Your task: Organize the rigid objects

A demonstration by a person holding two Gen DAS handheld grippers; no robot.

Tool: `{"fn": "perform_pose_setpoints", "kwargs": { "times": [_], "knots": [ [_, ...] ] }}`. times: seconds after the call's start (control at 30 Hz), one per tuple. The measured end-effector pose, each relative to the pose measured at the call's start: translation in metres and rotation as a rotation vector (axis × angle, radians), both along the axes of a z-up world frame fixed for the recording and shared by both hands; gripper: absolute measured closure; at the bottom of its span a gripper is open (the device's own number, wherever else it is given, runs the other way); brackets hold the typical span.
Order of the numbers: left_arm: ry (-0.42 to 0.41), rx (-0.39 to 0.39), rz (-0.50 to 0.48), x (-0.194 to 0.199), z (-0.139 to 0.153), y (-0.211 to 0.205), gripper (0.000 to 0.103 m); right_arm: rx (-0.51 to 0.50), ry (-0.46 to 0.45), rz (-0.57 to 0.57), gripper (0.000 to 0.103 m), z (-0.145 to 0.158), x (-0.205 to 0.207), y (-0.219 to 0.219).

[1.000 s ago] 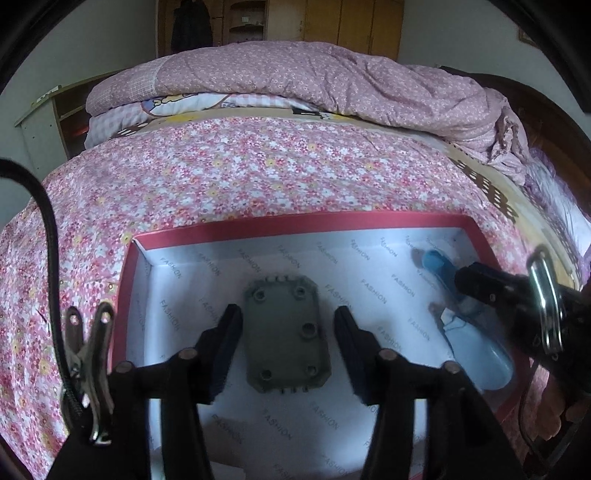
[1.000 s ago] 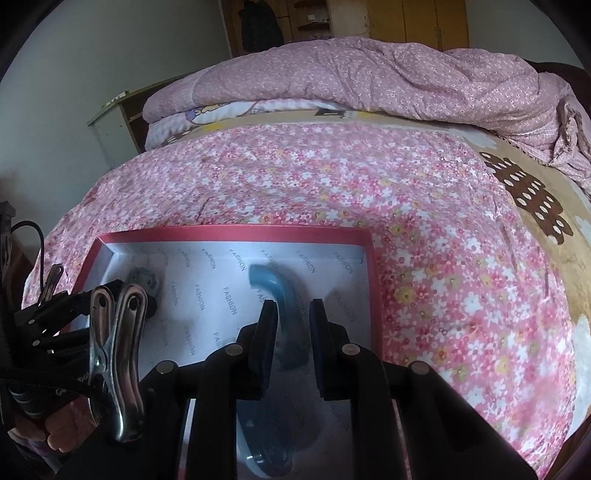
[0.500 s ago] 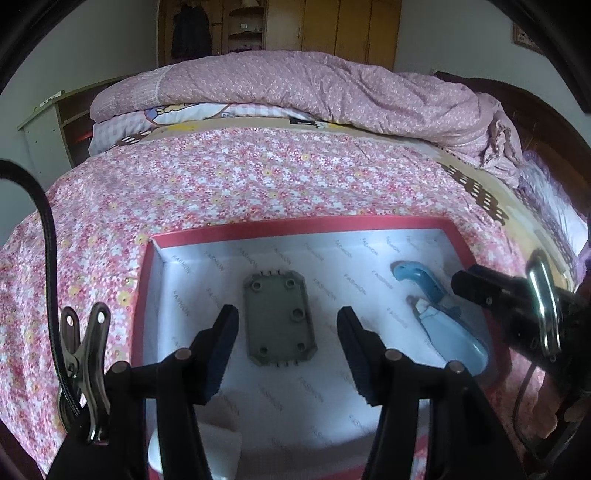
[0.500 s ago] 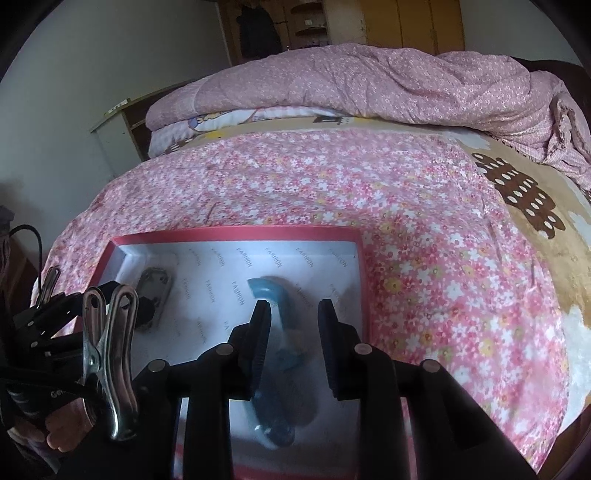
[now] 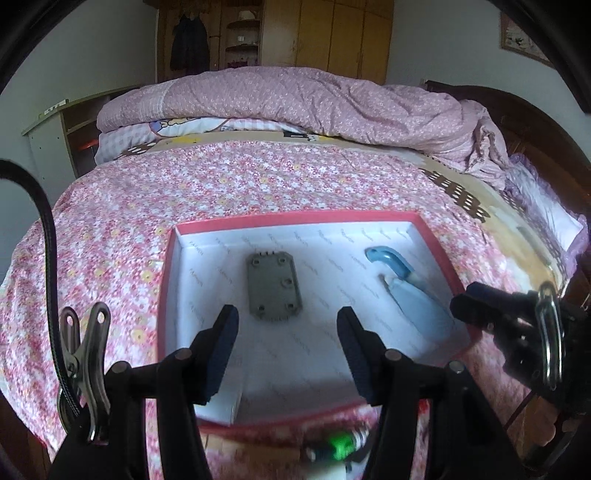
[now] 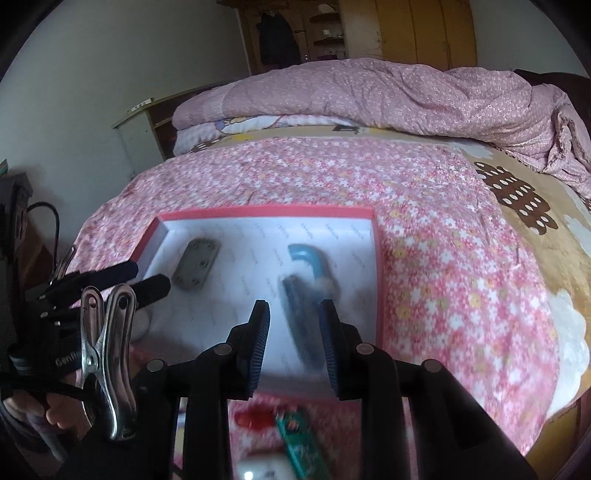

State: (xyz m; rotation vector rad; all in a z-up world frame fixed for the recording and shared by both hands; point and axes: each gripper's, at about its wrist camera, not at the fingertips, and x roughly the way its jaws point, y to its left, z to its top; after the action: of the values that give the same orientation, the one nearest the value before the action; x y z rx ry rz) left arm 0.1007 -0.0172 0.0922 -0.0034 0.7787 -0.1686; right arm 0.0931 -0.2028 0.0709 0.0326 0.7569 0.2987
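Left wrist view: left gripper (image 5: 284,334) was open — empty.
Right gripper (image 6: 293,334): just opened, empty.
Gray plate (image 5: 273,286): hard, flat — grab its long sides.

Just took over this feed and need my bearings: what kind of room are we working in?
Most likely a home bedroom. The red box sits on a bed with a pink floral sheet, a folded quilt lies behind it, and a wooden wardrobe lines the far wall.

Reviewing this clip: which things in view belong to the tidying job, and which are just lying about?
Job:
red box
grey plate, lying in the box
blue tool, lying in the box
left gripper and right gripper, both empty

Lying about:
flowered bedspread
folded pink quilt
wardrobe
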Motion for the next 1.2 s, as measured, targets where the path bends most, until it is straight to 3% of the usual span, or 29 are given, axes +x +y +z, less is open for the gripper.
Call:
{"fn": "perform_pose_setpoints", "kwargs": {
  "times": [0.37, 0.7, 0.93, 1.2],
  "knots": [
    [-0.026, 0.001, -0.054, -0.061, 0.004, -0.001, 0.044, -0.004, 0.008, 0.044, 0.073, -0.014, -0.059, 0.004],
    [0.023, -0.006, -0.063, -0.097, -0.016, 0.0, 0.044, -0.003, 0.029, 0.064, 0.073, -0.03, -0.093, 0.002],
    [0.083, 0.005, -0.075, -0.101, -0.041, -0.004, 0.044, 0.019, 0.062, 0.057, 0.073, -0.044, -0.102, -0.004],
    [0.09, 0.011, -0.083, -0.098, -0.054, -0.008, 0.044, 0.032, 0.074, 0.07, 0.073, -0.049, -0.104, -0.001]
  ]
}}
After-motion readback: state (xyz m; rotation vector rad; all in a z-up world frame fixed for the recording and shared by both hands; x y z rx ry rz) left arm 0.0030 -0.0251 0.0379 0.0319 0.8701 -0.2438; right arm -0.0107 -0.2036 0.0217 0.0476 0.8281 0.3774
